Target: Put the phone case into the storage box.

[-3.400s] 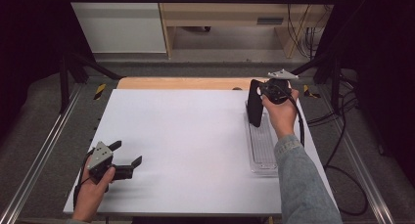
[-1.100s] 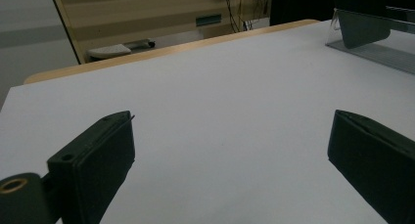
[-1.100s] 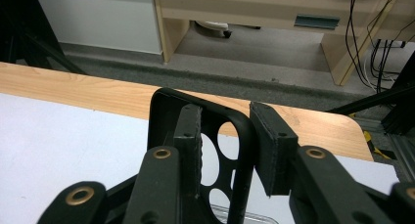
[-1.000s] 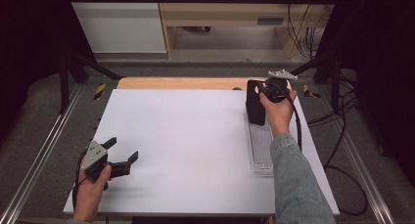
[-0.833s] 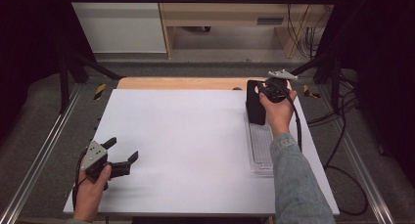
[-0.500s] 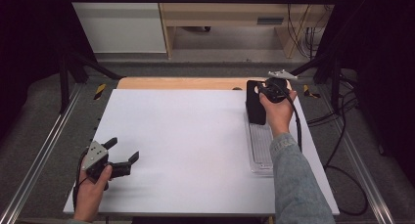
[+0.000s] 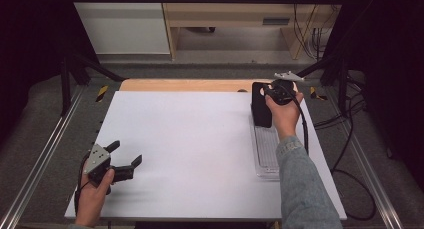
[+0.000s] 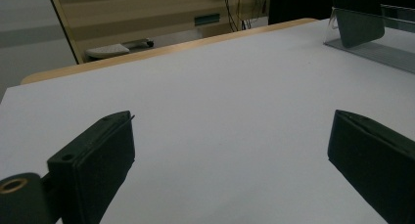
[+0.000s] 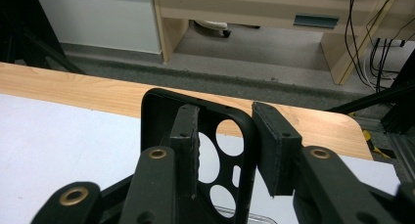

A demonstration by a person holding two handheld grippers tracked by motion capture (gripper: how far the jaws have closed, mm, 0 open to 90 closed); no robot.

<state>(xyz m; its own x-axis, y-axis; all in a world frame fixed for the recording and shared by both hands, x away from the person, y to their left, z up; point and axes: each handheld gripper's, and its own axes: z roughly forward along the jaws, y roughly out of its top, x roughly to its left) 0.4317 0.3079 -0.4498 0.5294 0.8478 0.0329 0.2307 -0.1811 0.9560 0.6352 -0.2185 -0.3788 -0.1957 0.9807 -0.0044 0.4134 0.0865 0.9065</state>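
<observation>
— White tabletop (image 7: pixel 200 139) was noted. What was found at the right gripper (image 9: pixel 225 150)?

— Jaws were clamped on the black phone case (image 9: pixel 195 150), one inside, one outside its rim. It was held upright, long axis vertical, above the clear tray's (image 7: pixel 267 154) far end.

— And the left gripper (image 7: pixel 122 164)?

— Spread wide, empty, well apart at the near-left.

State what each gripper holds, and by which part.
Right gripper: black phone case, clamped on its side edge near the camera holes. Left gripper: nothing, jaws open.
</observation>
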